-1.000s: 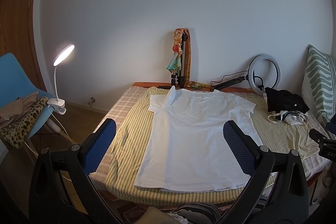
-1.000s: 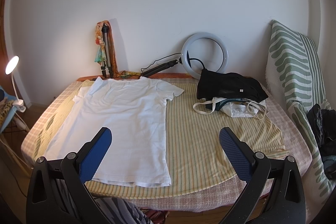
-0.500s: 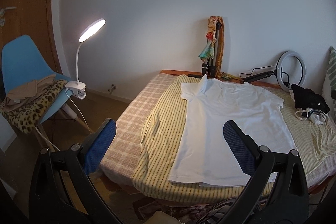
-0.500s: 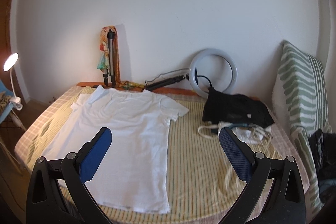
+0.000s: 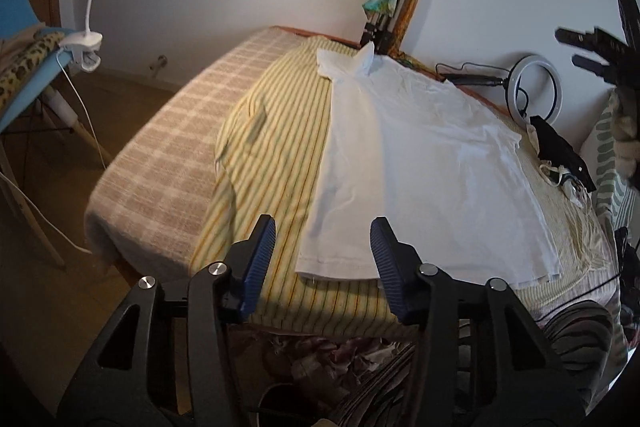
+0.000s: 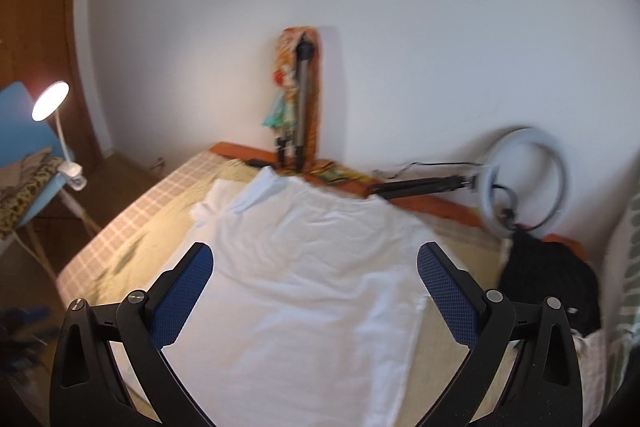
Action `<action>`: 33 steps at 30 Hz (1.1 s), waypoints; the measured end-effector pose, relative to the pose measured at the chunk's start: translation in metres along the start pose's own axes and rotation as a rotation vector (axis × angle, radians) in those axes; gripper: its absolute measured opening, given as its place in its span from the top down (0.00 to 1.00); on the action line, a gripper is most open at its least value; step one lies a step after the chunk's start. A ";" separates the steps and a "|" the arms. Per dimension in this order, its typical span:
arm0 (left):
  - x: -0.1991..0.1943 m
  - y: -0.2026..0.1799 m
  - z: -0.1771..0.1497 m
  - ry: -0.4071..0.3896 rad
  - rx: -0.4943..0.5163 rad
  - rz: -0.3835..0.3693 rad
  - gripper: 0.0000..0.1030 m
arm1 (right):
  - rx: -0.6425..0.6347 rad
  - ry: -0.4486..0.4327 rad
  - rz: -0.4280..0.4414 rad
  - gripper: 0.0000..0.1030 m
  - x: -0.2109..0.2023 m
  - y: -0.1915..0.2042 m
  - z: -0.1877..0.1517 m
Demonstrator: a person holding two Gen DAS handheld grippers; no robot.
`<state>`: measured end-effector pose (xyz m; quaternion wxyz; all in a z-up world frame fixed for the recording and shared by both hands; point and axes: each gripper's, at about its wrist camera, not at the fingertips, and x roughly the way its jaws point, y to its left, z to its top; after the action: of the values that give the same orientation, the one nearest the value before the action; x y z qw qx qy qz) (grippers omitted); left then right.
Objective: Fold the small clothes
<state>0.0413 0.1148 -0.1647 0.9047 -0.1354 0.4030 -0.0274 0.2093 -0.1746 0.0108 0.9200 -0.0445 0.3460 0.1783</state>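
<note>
Left tool [image 5: 323, 259], jaws just narrowing and empty, hangs over the white T-shirt's [image 5: 420, 163] hem; right tool [image 6: 316, 297] gapes wide, empty, above it.

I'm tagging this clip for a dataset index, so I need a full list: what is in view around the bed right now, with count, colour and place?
t-shirt: one, white, spread flat on the striped sheet.
striped sheet: one, yellow-green, over the bed.
checked cover: one, beige, under the sheet.
ring light: one, white, by the wall.
tripod: one, black and grey, against the wall with a colourful cloth.
dark clothes: one pile, black, beside the t-shirt.
clip lamp: one, white, lit, on the blue chair.
left gripper: blue pads, jaws just closing, nothing between them, at the t-shirt's hem.
right gripper: blue pads, open above the t-shirt.
</note>
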 end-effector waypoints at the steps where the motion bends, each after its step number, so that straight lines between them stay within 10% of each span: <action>1: 0.008 0.001 -0.003 0.016 -0.005 -0.007 0.52 | -0.005 0.011 0.017 0.01 0.009 0.006 0.006; 17: 0.071 0.015 -0.016 0.090 -0.017 -0.064 0.73 | 0.159 0.297 0.328 0.34 0.216 0.087 0.066; 33: 0.077 0.027 -0.015 0.050 -0.072 -0.107 0.98 | 0.134 0.454 0.237 0.39 0.392 0.147 0.059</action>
<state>0.0800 0.1252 -0.2370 0.8863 -0.1884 0.4181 -0.0647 0.4661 0.0916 -0.1942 0.7923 0.0186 0.5574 0.2472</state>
